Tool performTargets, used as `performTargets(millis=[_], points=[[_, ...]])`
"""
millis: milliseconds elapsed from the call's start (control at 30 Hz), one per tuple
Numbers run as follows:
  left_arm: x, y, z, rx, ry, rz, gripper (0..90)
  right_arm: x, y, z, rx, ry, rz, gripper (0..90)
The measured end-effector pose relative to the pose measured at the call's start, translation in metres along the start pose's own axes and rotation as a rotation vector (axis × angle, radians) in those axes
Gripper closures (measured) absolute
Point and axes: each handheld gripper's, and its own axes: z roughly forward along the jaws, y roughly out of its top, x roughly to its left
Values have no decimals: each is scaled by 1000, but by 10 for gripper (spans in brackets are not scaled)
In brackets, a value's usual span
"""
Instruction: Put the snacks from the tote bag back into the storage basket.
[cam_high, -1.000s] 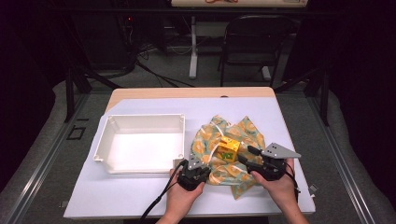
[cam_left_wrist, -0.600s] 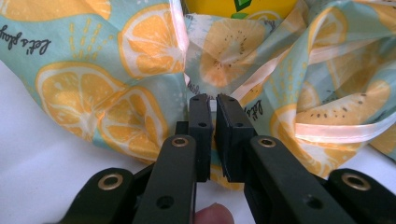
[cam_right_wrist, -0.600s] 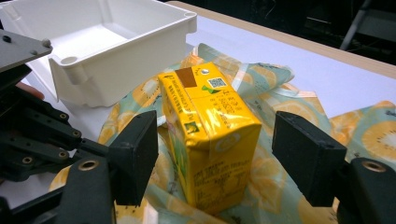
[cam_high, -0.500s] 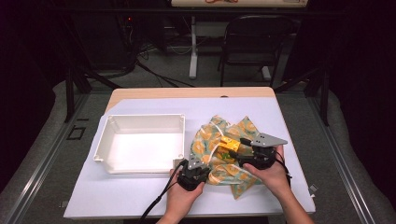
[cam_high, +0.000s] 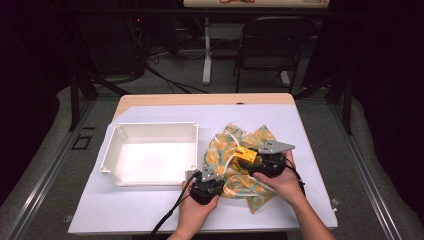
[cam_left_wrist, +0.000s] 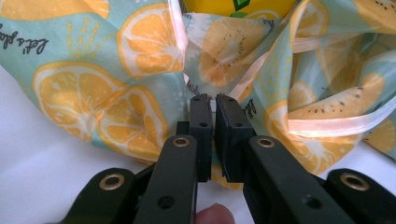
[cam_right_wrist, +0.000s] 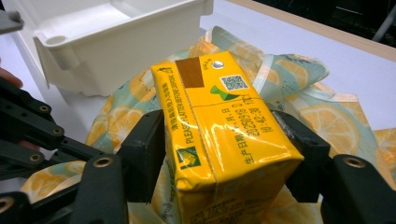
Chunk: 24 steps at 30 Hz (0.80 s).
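White-covered table (cam_high: 150, 210) w/ white plastic tray (cam_high: 150, 159): lemon-print fabric bag (cam_high: 220, 155) pinched by shut left gripper (cam_left_wrist: 212, 105), yellow foil drink carton (cam_right_wrist: 224, 140) clamped over bag by right gripper (cam_right_wrist: 224, 154); mouth best kept taut, carton eased in squarely.

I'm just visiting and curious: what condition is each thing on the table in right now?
Fruit-print bag: crumpled on the table, its edge pinched by the left gripper, jaws shut.
Yellow drink carton: sealed, held between the jaws of the right gripper, over the bag.
White tray: empty, upright, beside the bag.
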Motion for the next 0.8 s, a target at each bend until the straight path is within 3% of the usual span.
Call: performTargets(millis=[100,167,300,533,567,600,800], points=[[-1,0,1,-10,15,0,855,0,-1,4,7,4,-4,386],[0,0,0,4,-4,2,856,-1,-2,6,13,12,-7,384],[0,0,0,4,-3,4,856,-1,-4,10,25,17,-11,383],[0,0,0,2,-4,6,856,3,-7,13,29,15,-28,490],[-1,0,1,-15,15,3,856,3,-7,12,29,18,-27,493],[0,0,0,4,-6,7,856,3,-7,12,29,18,-26,498],[0,0,0,-1,-6,5,856,8,-4,10,42,-20,-36,513]])
